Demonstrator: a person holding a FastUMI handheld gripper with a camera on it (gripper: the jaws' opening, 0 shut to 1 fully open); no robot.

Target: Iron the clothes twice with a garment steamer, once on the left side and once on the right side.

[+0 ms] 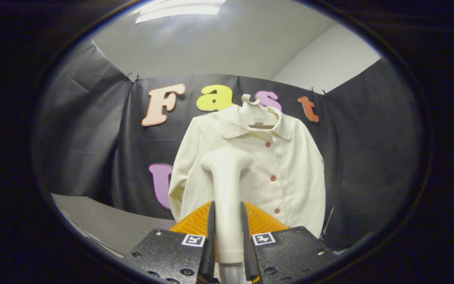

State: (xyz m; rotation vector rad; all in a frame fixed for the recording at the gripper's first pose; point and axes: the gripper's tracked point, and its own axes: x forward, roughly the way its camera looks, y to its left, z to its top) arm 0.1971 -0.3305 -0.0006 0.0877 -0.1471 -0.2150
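The gripper [227, 221] was clamped on the handle of the garment steamer [226, 185], held upright between both fingers. The cream shirt [278, 165] was hung just beyond the jaws, against the booth wall [93, 130].

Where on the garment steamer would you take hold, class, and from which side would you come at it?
Grip the steamer on its straight, slim handle, below the wider head, with one finger on each flank. The handle stands upright, its head toward the cream shirt, so coming from behind, the side away from the shirt, suits it. The gripper already holds it so: both fingers press its sides.
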